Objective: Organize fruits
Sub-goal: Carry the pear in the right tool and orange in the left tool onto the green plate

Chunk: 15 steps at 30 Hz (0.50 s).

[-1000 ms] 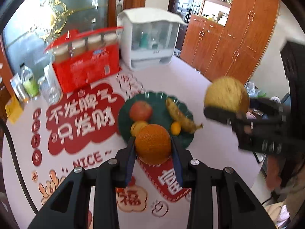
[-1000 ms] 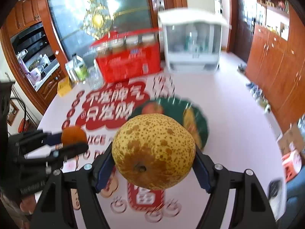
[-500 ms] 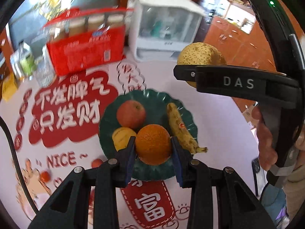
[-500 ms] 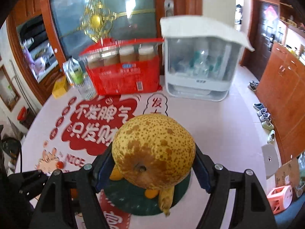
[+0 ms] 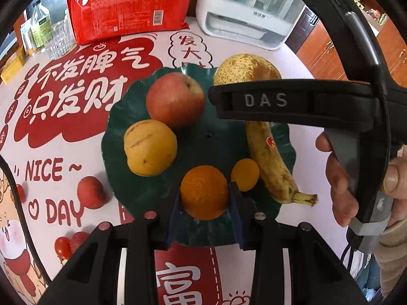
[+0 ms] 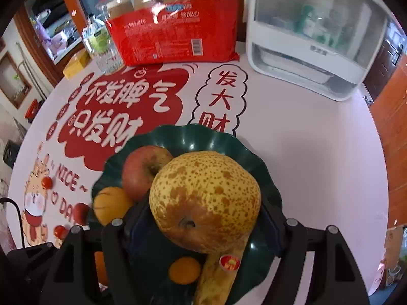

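Note:
A dark green scalloped plate (image 5: 211,137) (image 6: 193,137) holds a red apple (image 5: 175,99) (image 6: 145,170), a yellow fruit (image 5: 150,147) (image 6: 112,203), a small orange fruit (image 5: 245,174) (image 6: 184,270) and a spotted banana (image 5: 269,162) (image 6: 218,277). My left gripper (image 5: 204,195) is shut on an orange (image 5: 203,192) low over the plate's near edge. My right gripper (image 6: 206,216) is shut on a big speckled pear (image 6: 206,198) (image 5: 244,68) above the plate's far right part, over the banana.
At the back of the printed tablecloth stand a red pack of paper cups (image 5: 127,7) (image 6: 178,25), a white lidded appliance (image 5: 249,17) (image 6: 313,43), a glass (image 5: 59,40) and bottles (image 6: 101,45). A hand (image 5: 340,178) holds the right gripper's handle. Wooden cabinets lie beyond the table's right edge.
Both grippers have come down and in over the plate with their fruit. The plate and its fruit now look much larger and closer in both views.

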Motion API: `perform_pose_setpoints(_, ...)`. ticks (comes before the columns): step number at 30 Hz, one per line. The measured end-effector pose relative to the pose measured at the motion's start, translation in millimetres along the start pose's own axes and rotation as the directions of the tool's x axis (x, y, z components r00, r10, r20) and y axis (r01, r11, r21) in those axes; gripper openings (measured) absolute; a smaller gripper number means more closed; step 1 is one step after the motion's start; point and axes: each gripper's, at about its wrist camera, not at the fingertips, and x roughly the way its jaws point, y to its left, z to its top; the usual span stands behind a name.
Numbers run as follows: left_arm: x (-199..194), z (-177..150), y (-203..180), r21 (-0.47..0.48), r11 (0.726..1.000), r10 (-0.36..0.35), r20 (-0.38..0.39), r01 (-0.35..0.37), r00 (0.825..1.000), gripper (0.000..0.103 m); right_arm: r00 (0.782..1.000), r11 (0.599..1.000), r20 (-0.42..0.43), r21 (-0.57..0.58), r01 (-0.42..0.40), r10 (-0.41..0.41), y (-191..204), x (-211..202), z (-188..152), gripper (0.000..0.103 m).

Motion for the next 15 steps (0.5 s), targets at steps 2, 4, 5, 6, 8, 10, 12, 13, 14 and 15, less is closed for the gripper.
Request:
perform_pose_setpoints(2, 4.4, 2.1, -0.3, -0.009, 1.0, 0.003, -0.003, -0.003, 1.0, 0.034, 1.0, 1.0, -0.006, -0.012, -0.003, 0.003, -1.5, 6.8, 1.3, 0.074)
perform_pose_setpoints(4, 8.3, 5.0, 0.1, -0.018, 1.0, 0.008, -0.003, -0.008, 1.0, 0.034, 1.0, 1.0, -0.013, -0.016, -0.014, 0.013, -3.6, 12.8, 2.2, 0.074)
perform_pose_setpoints(5, 11.2, 6.2, -0.3, -0.022, 1.0, 0.011, -0.005, -0.011, 1.0, 0.034, 1.0, 1.0, -0.01, -0.015, -0.02, 0.019, -5.0, 15.1, 2.6, 0.075)
perform_pose_setpoints(6, 12.8, 7.2, -0.2, -0.025, 1.0, 0.013, -0.007, -0.013, 1.0, 0.034, 1.0, 1.0, -0.01, -0.014, -0.024, 0.024, -6.0, 17.1, 3.2, 0.075)
perform_pose_setpoints(8, 18.3, 9.6, -0.6, -0.032, 0.999, 0.015, -0.013, -0.016, 1.0, 0.034, 0.999, 0.999, -0.013, -0.003, -0.044, 0.044, -9.5, 19.7, 4.5, 0.075)
perform_pose_setpoints(10, 21.1, 10.2, -1.5, -0.033, 0.999, 0.018, -0.018, -0.019, 1.0, 0.034, 0.998, 0.998, -0.019, 0.0, -0.059, 0.059, -11.7, 21.3, 5.7, 0.075)
perform_pose_setpoints(12, 23.8, 10.8, -3.0, -0.033, 0.999, 0.021, -0.023, -0.021, 1.0, 0.035, 0.998, 0.998, -0.021, -0.009, -0.067, 0.067, -11.4, 21.4, 6.3, 0.075)
perform_pose_setpoints(13, 25.0, 10.8, -4.1, -0.032, 0.999, 0.022, -0.027, -0.023, 0.999, 0.035, 0.998, 0.998, -0.022, -0.013, -0.067, 0.067, -11.1, 21.0, 6.4, 0.075)
perform_pose_setpoints(14, 25.2, 9.9, -4.6, -0.031, 0.999, 0.024, -0.028, -0.025, 0.999, 0.035, 0.998, 0.998, -0.021, -0.02, -0.067, 0.067, -10.3, 20.7, 6.3, 0.075)
perform_pose_setpoints(15, 25.1, 9.7, -4.8, -0.03, 0.999, 0.027, -0.027, -0.027, 0.999, 0.036, 0.997, 0.997, -0.022, -0.025, -0.068, 0.067, -9.4, 20.1, 5.7, 0.075)
